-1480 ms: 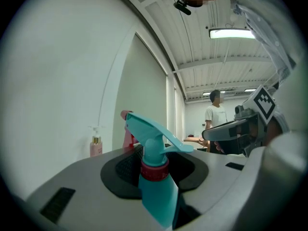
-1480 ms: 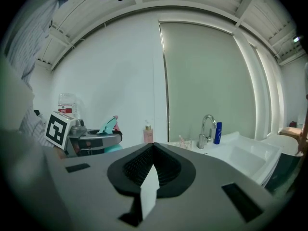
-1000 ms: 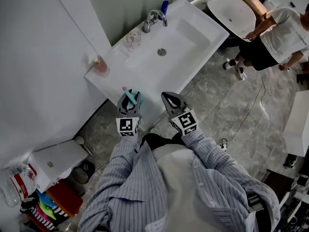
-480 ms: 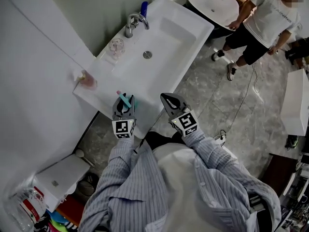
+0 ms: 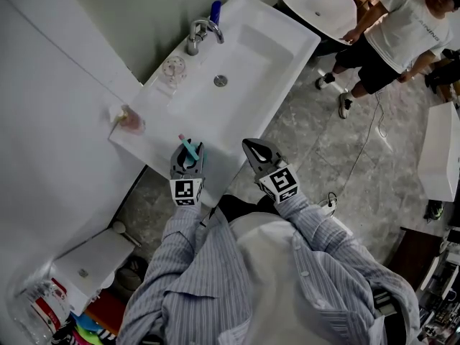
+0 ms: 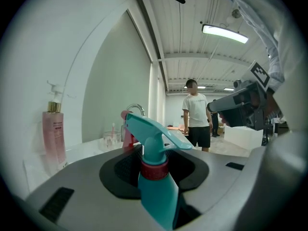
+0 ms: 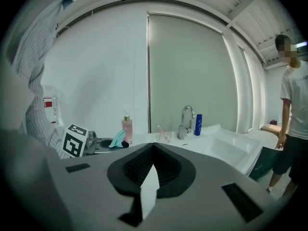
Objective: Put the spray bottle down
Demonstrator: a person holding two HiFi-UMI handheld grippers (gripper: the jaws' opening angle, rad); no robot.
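A teal spray bottle [image 6: 156,177] with a red collar and a pink nozzle stands upright between the jaws of my left gripper [image 6: 154,163], which is shut on its neck. In the head view that left gripper [image 5: 188,155] holds the spray bottle [image 5: 190,149] over the front left edge of the white sink counter [image 5: 162,117]. My right gripper [image 5: 252,149] hangs just right of it, in front of the counter, with its jaws together at the tip. The right gripper view shows the right gripper [image 7: 153,147] with a white sliver low between the jaws.
On the counter stand a pink lotion bottle [image 5: 131,121], a glass cup [image 5: 172,69], a faucet [image 5: 195,34] and a blue bottle [image 5: 215,11] around the basin [image 5: 248,63]. A person [image 5: 402,27] stands at the far right. A toilet tank [image 5: 86,261] sits at lower left.
My left gripper with the spray bottle has come a little lower and nearer the counter's front edge. The right gripper has shifted slightly. Both grips look the same.
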